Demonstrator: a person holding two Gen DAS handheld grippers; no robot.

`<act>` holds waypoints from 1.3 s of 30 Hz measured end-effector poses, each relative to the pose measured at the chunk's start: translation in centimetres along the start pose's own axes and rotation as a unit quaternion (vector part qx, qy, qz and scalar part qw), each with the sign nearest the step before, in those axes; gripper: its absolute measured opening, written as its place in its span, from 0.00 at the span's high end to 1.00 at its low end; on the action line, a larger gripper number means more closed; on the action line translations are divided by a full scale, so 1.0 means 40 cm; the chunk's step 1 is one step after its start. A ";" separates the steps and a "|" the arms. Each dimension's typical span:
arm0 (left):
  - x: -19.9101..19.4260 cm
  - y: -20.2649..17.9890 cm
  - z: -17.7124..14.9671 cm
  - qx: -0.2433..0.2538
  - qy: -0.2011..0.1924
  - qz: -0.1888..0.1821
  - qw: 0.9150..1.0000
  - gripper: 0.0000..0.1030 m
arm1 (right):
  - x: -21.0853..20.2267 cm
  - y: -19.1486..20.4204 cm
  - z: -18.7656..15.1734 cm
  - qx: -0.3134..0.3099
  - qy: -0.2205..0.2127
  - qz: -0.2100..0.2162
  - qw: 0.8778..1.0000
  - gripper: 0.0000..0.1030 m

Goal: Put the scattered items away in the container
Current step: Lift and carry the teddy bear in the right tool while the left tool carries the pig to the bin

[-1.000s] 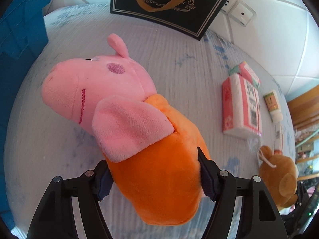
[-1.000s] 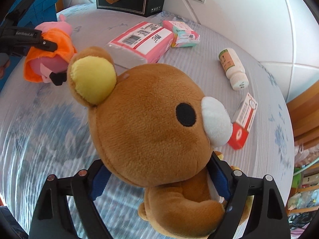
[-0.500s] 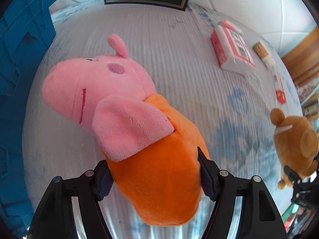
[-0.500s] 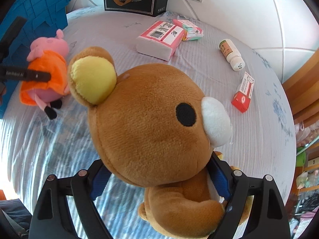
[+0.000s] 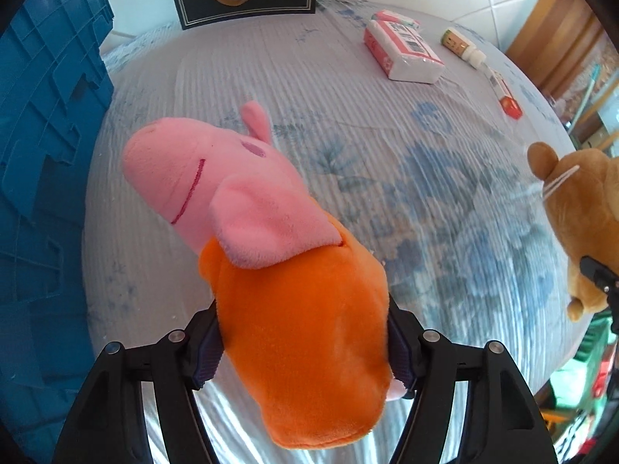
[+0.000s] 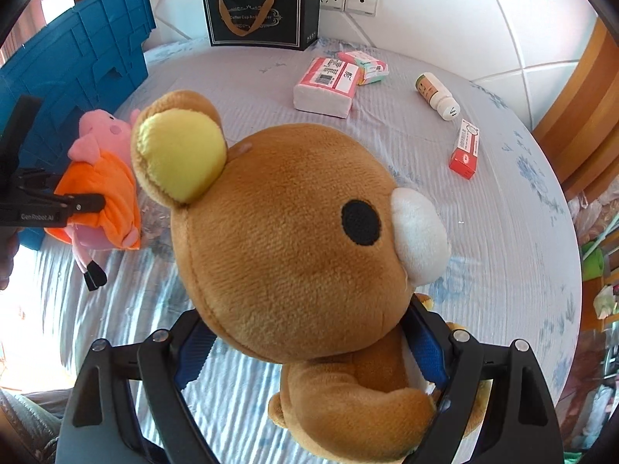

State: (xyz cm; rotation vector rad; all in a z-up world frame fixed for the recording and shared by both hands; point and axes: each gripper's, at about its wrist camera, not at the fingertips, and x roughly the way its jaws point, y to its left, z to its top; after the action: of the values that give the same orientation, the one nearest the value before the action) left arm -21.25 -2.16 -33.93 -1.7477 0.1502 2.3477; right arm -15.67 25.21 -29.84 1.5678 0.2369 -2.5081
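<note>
I carry both toys above the bed, my left hand-held gripper (image 5: 301, 352) clenching the pig (image 5: 271, 255), my right hand-held gripper (image 6: 309, 352) clenching the bear (image 6: 301, 232); next, I judge, swing toward the blue crate (image 5: 42, 123) at nine o'clock.

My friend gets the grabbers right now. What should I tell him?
Left gripper: shut on the pig, lifted over the bed, beside the blue crate.
Right gripper: shut on the bear, also lifted.
On the bed: tissue pack, smaller pack, bottle, red box.
Done: both toys picked up.
Left: put the pig and bear in the crate, then fetch the other four. The crate's inside is not in view.
</note>
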 end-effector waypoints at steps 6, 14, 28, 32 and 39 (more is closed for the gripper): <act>-0.077 -0.011 -0.001 0.042 -0.033 0.017 0.998 0.37 | -0.067 0.031 -0.006 0.022 -0.021 0.013 0.999 0.16; -0.223 -0.021 0.029 0.075 -0.094 0.042 0.992 0.39 | -0.159 0.051 0.037 0.023 -0.051 0.012 0.998 0.16; -0.521 -0.049 0.055 0.096 -0.211 0.034 0.972 0.39 | -0.390 0.097 0.177 0.025 -0.148 0.024 0.988 0.16; -0.594 -0.049 0.051 0.103 -0.241 0.038 0.964 0.39 | -0.434 0.108 0.200 0.026 -0.168 0.024 0.985 0.16; -0.698 -0.032 0.038 0.110 -0.282 0.052 0.952 0.39 | -0.510 0.120 0.238 0.028 -0.195 0.022 0.980 0.16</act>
State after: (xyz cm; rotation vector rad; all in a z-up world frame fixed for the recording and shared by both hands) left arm -14.70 -3.59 -6.75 -0.9421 0.3971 2.6753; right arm -14.09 19.69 -7.56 1.0493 0.0761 -2.7362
